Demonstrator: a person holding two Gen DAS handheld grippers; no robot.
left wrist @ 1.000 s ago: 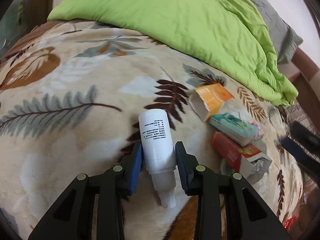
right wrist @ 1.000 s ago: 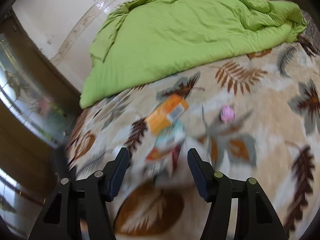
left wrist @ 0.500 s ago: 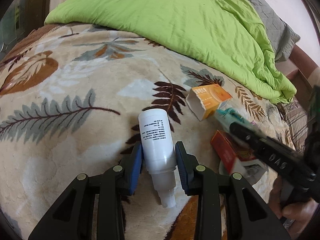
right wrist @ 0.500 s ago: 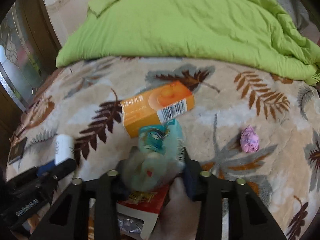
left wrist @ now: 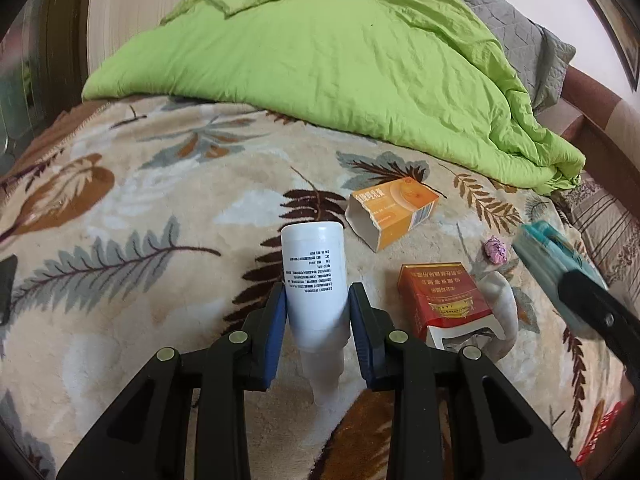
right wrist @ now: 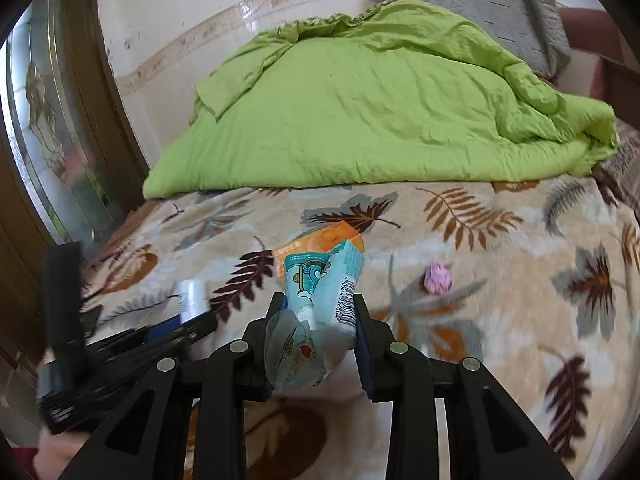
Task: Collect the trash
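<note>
My left gripper (left wrist: 316,300) holds a white spray bottle (left wrist: 312,264) just above the leaf-patterned blanket (left wrist: 120,300). Its blue pads press the bottle's sides and its jaws are closing a little tighter. My right gripper (right wrist: 320,304) has a crumpled teal packet (right wrist: 320,280) between its jaws. They are closing on the packet, and the pads touch it. The packet is lifted off the blanket and shows blurred at the right of the left wrist view. On the blanket lie an orange carton (left wrist: 394,212), a red cigarette pack (left wrist: 440,296) and a pink paper ball (left wrist: 496,250).
A green quilt (left wrist: 340,60) is heaped across the far half of the bed, with a grey pillow (left wrist: 520,28) behind it. A glazed wooden door (right wrist: 48,140) stands to the left. A dark flat object (left wrist: 6,284) lies at the blanket's left edge.
My right gripper shut on the teal packet and lifted it off the pile, moving right. My left gripper rose slightly with the bottle still in it. The red pack now lies uncovered.
</note>
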